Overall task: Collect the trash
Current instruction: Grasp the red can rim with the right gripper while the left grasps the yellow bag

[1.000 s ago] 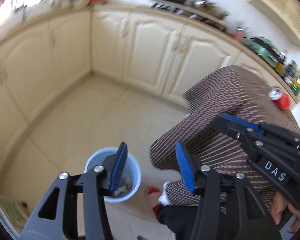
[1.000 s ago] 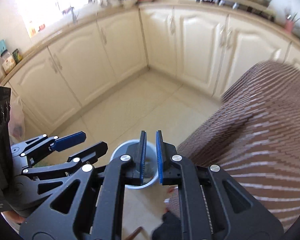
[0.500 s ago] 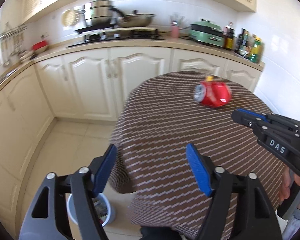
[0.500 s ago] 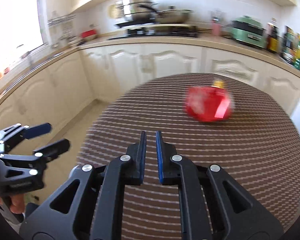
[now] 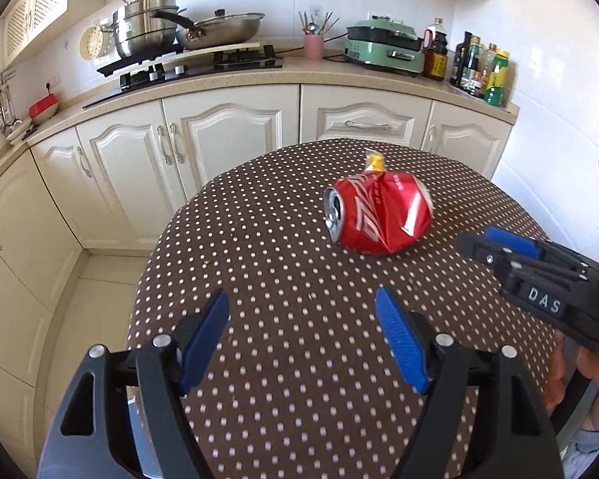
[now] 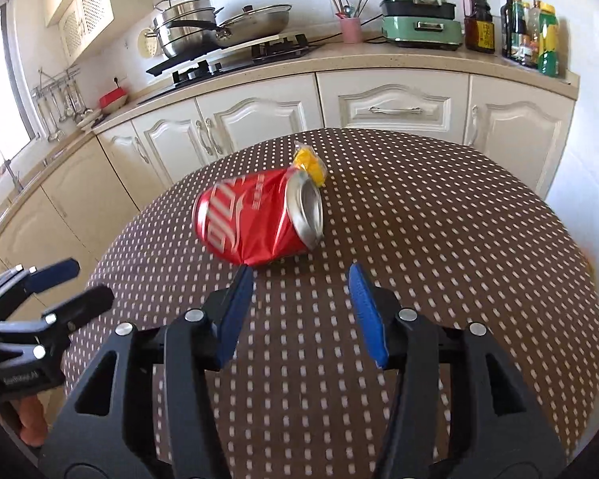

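A crushed red can (image 5: pixel 379 215) lies on its side on the round table with the brown dotted cloth (image 5: pixel 283 319); it also shows in the right wrist view (image 6: pixel 255 219). A small yellow wrapper (image 6: pixel 310 163) lies just behind the can, and its tip shows in the left wrist view (image 5: pixel 374 160). My left gripper (image 5: pixel 302 319) is open and empty, above the table short of the can. My right gripper (image 6: pixel 301 291) is open and empty, its left finger close to the can's near side. The right gripper shows at the right in the left wrist view (image 5: pixel 499 247).
Cream kitchen cabinets (image 5: pixel 227 139) and a counter with a stove, pots (image 5: pixel 151 24), a green appliance (image 5: pixel 387 46) and bottles (image 5: pixel 483 68) stand behind the table. A sliver of the blue bin (image 5: pixel 133 431) shows on the floor below the table's left edge.
Both grippers swung up from the blue bin on the floor to face the table and the red can. The right gripper went from shut to open.
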Available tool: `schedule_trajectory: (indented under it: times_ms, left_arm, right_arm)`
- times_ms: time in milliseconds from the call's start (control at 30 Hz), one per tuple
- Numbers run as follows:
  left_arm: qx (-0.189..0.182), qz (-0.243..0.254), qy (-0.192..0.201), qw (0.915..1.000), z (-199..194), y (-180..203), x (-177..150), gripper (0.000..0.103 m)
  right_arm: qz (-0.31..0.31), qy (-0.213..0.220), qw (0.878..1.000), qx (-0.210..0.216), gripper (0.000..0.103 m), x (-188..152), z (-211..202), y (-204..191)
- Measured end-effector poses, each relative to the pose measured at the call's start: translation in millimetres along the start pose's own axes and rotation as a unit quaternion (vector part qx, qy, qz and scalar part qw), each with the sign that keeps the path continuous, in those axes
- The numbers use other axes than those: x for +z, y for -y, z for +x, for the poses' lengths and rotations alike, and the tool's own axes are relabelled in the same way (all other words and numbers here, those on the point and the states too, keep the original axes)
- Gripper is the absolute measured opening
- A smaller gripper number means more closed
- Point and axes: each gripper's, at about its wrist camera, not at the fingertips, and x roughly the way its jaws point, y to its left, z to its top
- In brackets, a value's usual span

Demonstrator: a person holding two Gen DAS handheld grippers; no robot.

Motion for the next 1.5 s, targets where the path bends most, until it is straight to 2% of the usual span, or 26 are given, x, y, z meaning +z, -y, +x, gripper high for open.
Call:
schedule_trajectory:
  times_ms: [67, 367, 400, 433, 500, 667, 733, 867, 967, 1067, 1267, 1400, 1500]
  left_arm:
    - [0.006, -0.005, -0.004, 1.0000, 10.2, -3.6, 4.3, 0.074]
    - [0.011, -0.026, -0.009, 0.9995, 42.8, -20.8, 21.0, 0.074]
    - [0.010, -0.028, -0.009, 0.9995, 44.5, -21.9, 21.7, 0.074]
    - [0.010, -0.030, -0.008, 0.9995, 47.1, -22.5, 23.8, 0.074]
    - [0.007, -0.034, -0.007, 0.9994, 51.3, -21.0, 27.3, 0.074]
    - [-0.004, -0.033, -0.004, 0.9994, 59.1, -7.1, 35.5, 0.074]
    - [-0.012, -0.026, -0.001, 0.9996, 62.4, 2.3, 39.8, 0.075]
    - [-0.019, -0.018, 0.001, 0.9997, 72.2, 19.8, 47.8, 0.076]
    - [-0.008, 0.005, -0.003, 0.9999, 86.1, 39.7, 58.4, 0.076]
    - [0.003, 0.030, -0.007, 0.9995, 100.1, 56.8, 69.0, 0.076]
    - [0.023, 0.074, -0.017, 0.9968, 134.7, 82.7, 92.1, 0.076]
    - [0.050, 0.105, -0.025, 0.9929, 157.9, 97.1, 96.6, 0.076]
    - [0.053, 0.112, -0.036, 0.9917, 168.8, 101.1, 97.3, 0.076]
  right_arm:
    - [0.009, -0.003, 1.000, 0.000, 0.054, 7.8, 12.0, 2.9]
    - [0.019, -0.026, 0.999, 0.006, 0.053, 33.7, 66.8, 8.9]
    - [0.014, -0.030, 0.999, 0.011, 0.044, 34.6, 70.0, 8.8]
    - [0.011, -0.033, 0.999, 0.022, 0.030, 35.0, 72.2, 8.4]
    - [0.003, -0.033, 0.999, 0.029, 0.025, 35.4, 71.6, 8.2]
    - [-0.014, -0.012, 1.000, 0.011, 0.024, 31.2, 48.8, 18.7]
    - [-0.007, 0.012, 1.000, 0.005, 0.024, 30.6, 28.9, 32.8]
    - [0.022, 0.069, 0.997, -0.034, 0.024, 31.6, -0.7, 64.3]
    - [0.050, 0.091, 0.993, -0.060, 0.024, 30.8, -5.6, 82.4]
    - [0.055, 0.088, 0.992, -0.071, 0.024, 30.5, 1.7, 87.3]
    - [0.029, 0.099, 0.986, -0.127, 0.024, 31.5, 7.6, 86.9]
    - [0.035, 0.097, 0.986, -0.132, 0.024, 30.1, 9.7, 94.2]
    - [0.034, 0.097, 0.986, -0.128, 0.024, 29.9, 10.5, 95.3]
